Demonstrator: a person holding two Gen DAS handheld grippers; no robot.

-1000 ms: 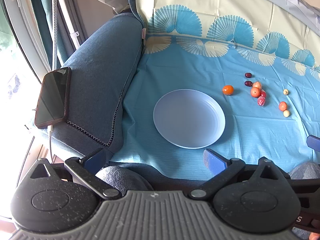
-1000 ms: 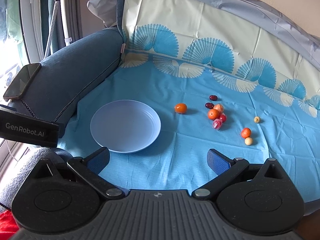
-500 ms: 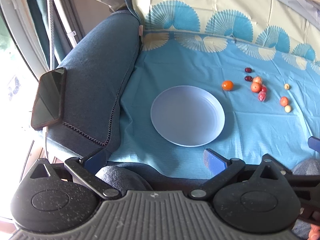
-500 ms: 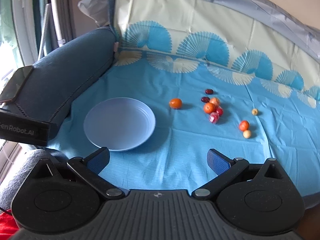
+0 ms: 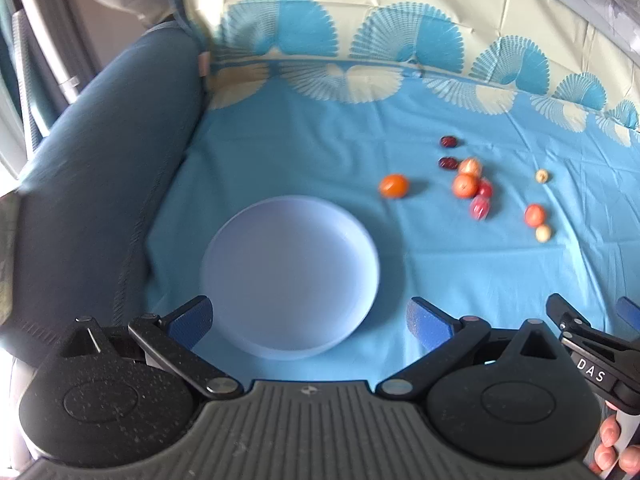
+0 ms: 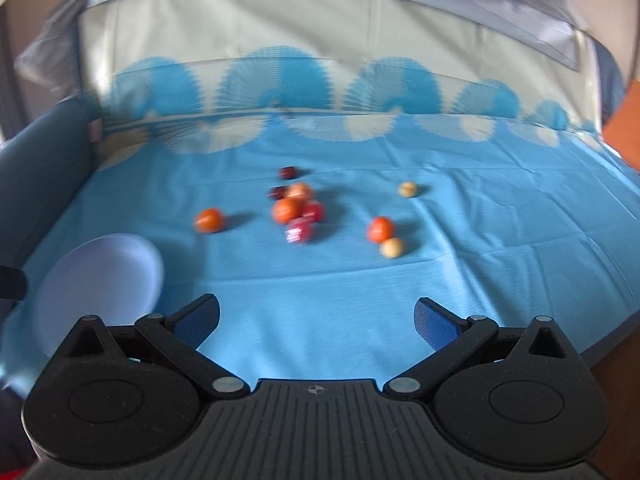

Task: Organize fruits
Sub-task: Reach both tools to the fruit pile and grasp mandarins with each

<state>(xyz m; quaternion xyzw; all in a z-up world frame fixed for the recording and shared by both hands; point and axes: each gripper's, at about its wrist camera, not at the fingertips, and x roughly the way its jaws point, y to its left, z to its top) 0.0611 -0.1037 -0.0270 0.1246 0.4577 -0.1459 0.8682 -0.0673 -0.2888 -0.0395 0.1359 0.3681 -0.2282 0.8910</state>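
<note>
Over the last second both views have swung right, the right gripper (image 6: 316,318) now facing the scattered fruits (image 6: 294,210) on the blue cloth (image 6: 480,280) with jaws spread and empty, the left gripper (image 5: 308,322) equally wide above the bare plate (image 5: 290,276), so picking looks about to begin.
</note>
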